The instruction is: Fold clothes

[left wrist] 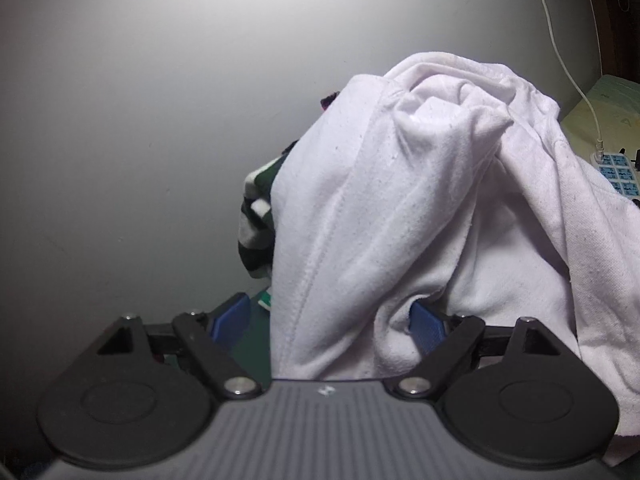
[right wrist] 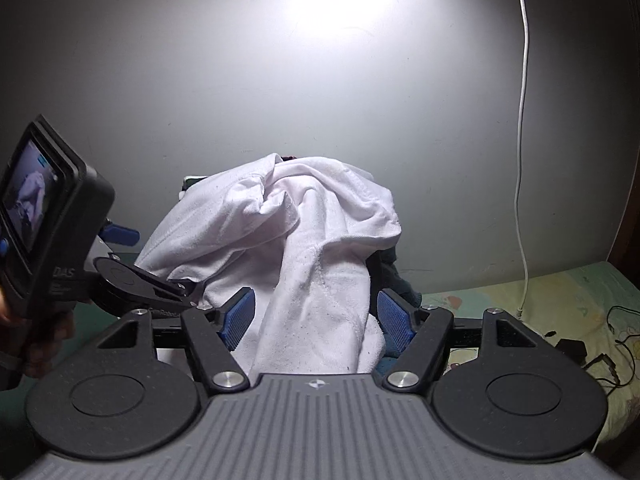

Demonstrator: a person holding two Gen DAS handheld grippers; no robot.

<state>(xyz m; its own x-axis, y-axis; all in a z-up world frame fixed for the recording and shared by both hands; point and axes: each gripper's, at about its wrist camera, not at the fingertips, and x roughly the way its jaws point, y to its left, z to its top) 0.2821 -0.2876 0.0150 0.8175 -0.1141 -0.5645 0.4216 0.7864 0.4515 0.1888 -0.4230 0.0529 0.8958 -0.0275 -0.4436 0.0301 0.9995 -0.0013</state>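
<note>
A crumpled white garment (left wrist: 400, 200) is heaped on the bed in front of a grey wall. My left gripper (left wrist: 328, 320) is open with a fold of that garment hanging between its blue pads. The left pad (left wrist: 230, 318) stands clear of the cloth and the right pad is half buried in it. In the right wrist view the same white garment (right wrist: 280, 216) droops between the open right gripper (right wrist: 316, 318), with small gaps at both pads. A green and white striped garment (left wrist: 256, 216) peeks out behind the heap. A dark garment (right wrist: 400, 280) lies under its right side.
The left hand-held unit's screen (right wrist: 28, 200) and a person's hand (right wrist: 40, 344) fill the left edge. A white cable (right wrist: 522, 160) hangs down the wall to a power strip (left wrist: 616, 172). Black cords and plugs (right wrist: 592, 344) lie on the patterned sheet (right wrist: 540, 300) at right.
</note>
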